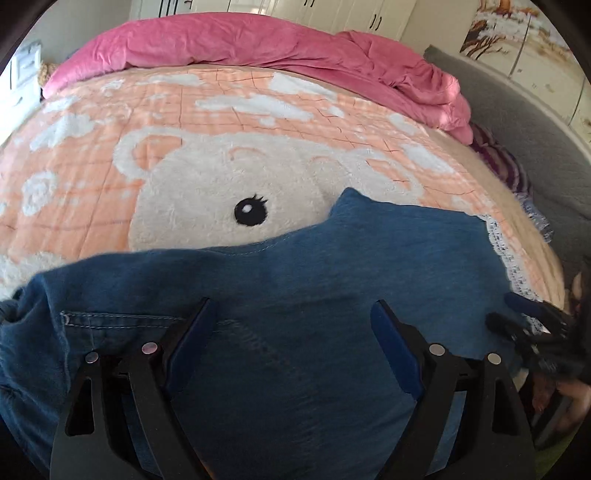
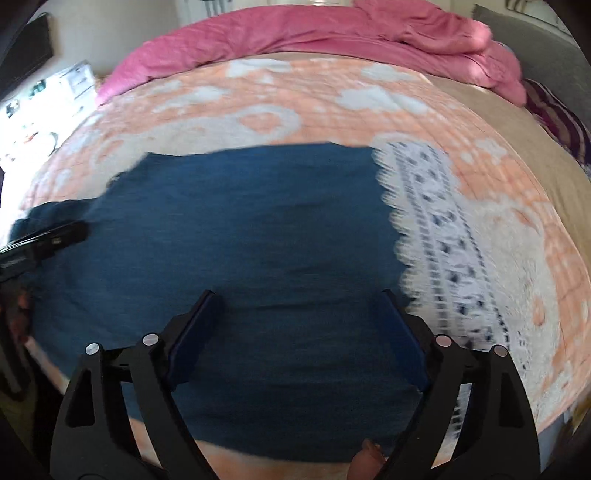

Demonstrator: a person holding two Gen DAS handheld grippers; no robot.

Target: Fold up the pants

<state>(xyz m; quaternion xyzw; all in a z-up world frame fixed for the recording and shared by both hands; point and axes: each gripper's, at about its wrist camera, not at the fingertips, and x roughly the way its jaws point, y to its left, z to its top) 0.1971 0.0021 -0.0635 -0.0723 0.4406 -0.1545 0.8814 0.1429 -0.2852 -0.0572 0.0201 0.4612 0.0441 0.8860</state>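
Blue denim pants (image 1: 303, 280) with a white lace hem (image 1: 496, 247) lie folded on the peach bear-print blanket (image 1: 110, 155). In the left wrist view my left gripper (image 1: 293, 314) hangs open just above the denim, near a stitched pocket seam (image 1: 122, 320), with nothing between its blue pads. The right wrist view shows the same pants (image 2: 240, 229) and lace hem (image 2: 436, 243), blurred. My right gripper (image 2: 299, 306) is open over the denim close to the lace, gripping nothing. Each gripper appears at the edge of the other's view: right gripper (image 1: 532, 325), left gripper (image 2: 48, 240).
A crumpled pink duvet (image 1: 258, 44) lies along the far side of the bed. A grey headboard (image 1: 524, 122) and a purple striped cloth (image 1: 506, 162) are at the right. White wardrobes (image 1: 332, 11) stand behind. A fingertip (image 2: 369, 458) shows at the bottom edge of the right wrist view.
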